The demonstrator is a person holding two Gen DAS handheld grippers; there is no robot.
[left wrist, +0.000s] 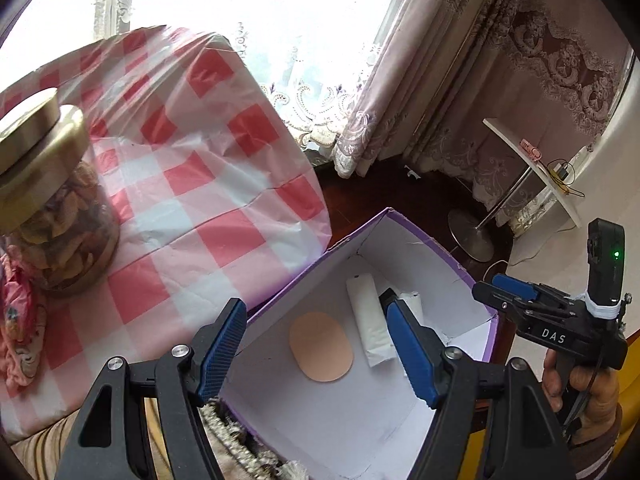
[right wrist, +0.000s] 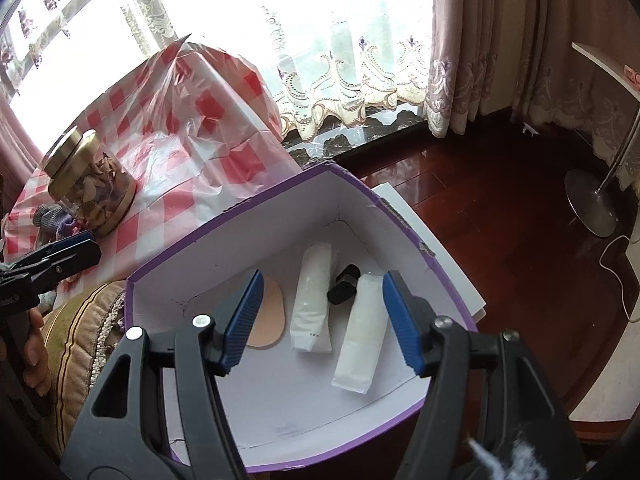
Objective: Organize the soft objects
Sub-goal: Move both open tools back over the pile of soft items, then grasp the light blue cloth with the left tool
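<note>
Beside the lace-curtained window, a table draped in a red-and-white checked cloth [left wrist: 192, 184] occupies the left of both views, its covering creased and hanging over the near edge. Against that edge stands a purple box [right wrist: 404, 216] with a white interior, open at the top and positioned below both cameras. A glass jar [left wrist: 60, 216] with a gold lid, filled with dried pieces, stands upright on the cloth near the table's left side; a pink patterned fabric [left wrist: 18, 328] lies bunched just beside it at the frame edge. The left gripper [left wrist: 316, 344] hangs above the box with its blue-padded jaws spread wide and nothing between them. The right gripper [right wrist: 324, 320] is likewise released over the box, its jaws apart and empty; in the left wrist view it appears from the side, gripped by a hand [left wrist: 588, 392], and there its jaw state cannot be told. On the box floor lie, from left to right in the right wrist view, a flat beige oval pad [right wrist: 266, 312], a white soft packet [right wrist: 312, 300] and a second white soft packet [right wrist: 362, 332], each lengthwise and apart from its neighbour. A small black object [right wrist: 343, 284] rests between the far ends of the two packets, touching the second.
</note>
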